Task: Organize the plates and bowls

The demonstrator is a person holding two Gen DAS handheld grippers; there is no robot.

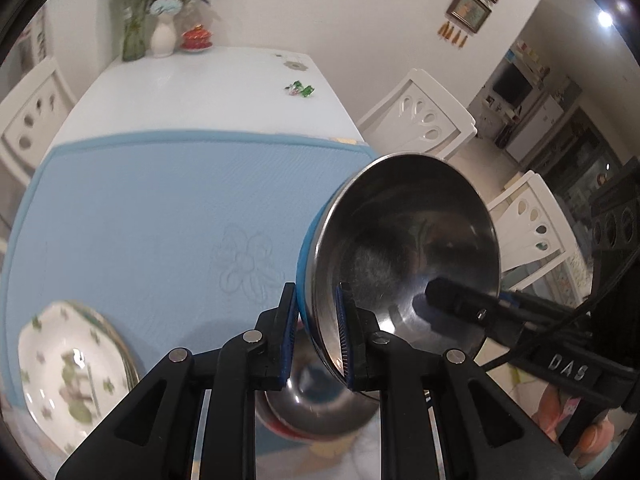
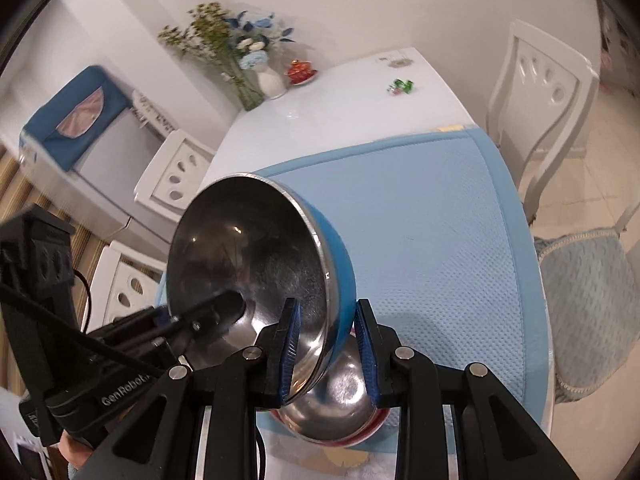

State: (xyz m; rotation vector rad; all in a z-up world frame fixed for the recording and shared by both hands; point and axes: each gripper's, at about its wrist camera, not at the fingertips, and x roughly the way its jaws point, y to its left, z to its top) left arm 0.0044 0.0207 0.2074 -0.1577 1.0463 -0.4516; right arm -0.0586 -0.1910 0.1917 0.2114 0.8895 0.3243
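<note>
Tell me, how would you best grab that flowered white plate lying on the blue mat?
Grip the plate by its rim, coming in low from the side, one finger above the edge and one beneath. It lies flat and wide on the blue mat, so only the thin edge fits between two fingers. It seems to rest on other plates, which may raise the rim a little.

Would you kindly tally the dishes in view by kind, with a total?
Steel bowls: 2, the blue-sided bowl held up on edge by both grippers, and the red-sided bowl on the mat below it.
Floral plate stacks: 1, the floral plates; how many are stacked cannot be told.
Total: 3
</note>
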